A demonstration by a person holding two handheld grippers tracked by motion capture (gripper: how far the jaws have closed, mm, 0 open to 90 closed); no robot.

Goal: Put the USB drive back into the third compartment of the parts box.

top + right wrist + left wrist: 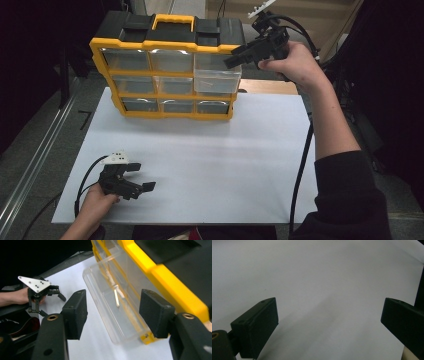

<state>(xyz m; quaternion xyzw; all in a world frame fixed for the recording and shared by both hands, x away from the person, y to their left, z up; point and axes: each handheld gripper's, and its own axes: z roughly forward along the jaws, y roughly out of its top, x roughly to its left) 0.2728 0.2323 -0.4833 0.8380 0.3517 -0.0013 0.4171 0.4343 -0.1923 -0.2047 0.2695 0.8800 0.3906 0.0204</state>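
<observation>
A yellow and black drawer organiser (167,75) with clear drawers stands at the back of the white table (210,160). Its top right drawer (217,75) is pulled out a little. My right gripper (235,57) hovers at that drawer's upper right corner. In the right gripper view my right gripper (113,312) is open, and the clear drawer (107,285) lies just ahead of the jaws under the yellow frame (155,270). My left gripper (144,176) rests near the table's front left, open. Nothing but white tabletop lies between the jaws of my left gripper (329,317).
A cable (300,170) hangs from the right gripper along the table's right edge. A metal rail (35,165) runs along the floor at the left. A wooden surface (270,86) lies behind the table's back right corner. The left gripper (52,305) appears far off.
</observation>
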